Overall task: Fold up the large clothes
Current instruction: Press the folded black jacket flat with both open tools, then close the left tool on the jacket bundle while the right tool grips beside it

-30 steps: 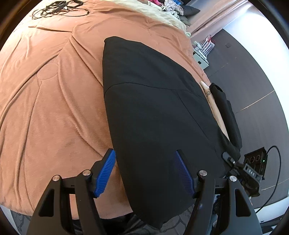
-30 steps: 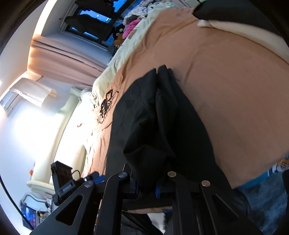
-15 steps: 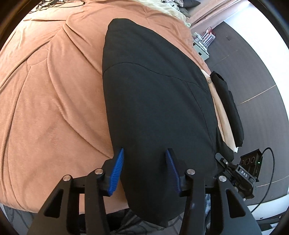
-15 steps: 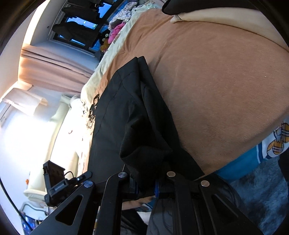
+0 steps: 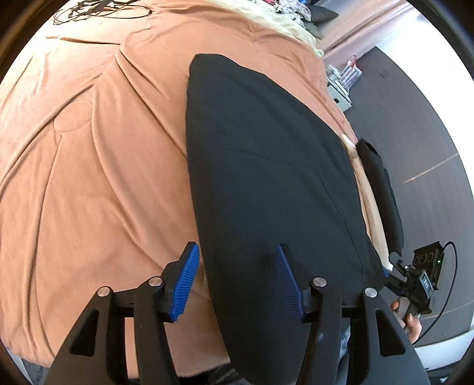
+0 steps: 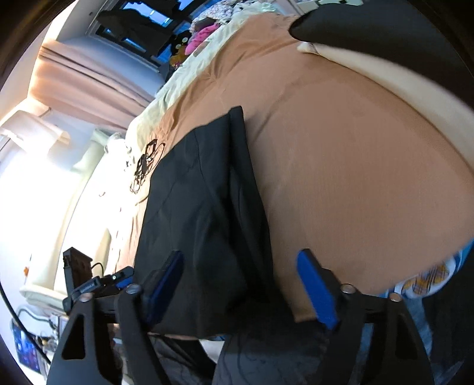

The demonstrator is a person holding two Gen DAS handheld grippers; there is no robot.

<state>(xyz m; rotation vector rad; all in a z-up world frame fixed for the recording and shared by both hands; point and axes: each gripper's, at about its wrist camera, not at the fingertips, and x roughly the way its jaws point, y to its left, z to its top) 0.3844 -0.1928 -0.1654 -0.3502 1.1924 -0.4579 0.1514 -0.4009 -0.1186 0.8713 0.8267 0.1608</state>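
Left wrist view: the black garment (image 5: 266,183) lies as a long folded panel down the centre of the frame, on the rust-orange bedspread (image 5: 89,177), its near end hanging over the bed's edge at the bottom. The left gripper (image 5: 237,281) sits at the lower centre, its jaws opening, the blue pads (image 5: 185,284) spread either side of the garment's left edge; cloth lies between them, but the pads do not press on it. A tangle of black cables (image 5: 97,9) rests at the upper left. At the lower right, a hand (image 5: 410,321) holds the other tool.

In the right wrist view, the right gripper (image 6: 240,287) fills the bottom of the frame, its jaws opening and standing wide. The folded garment (image 6: 201,213) runs from the centre down between them, untouched by either pad. Curtains (image 6: 89,77) hang at the upper left.
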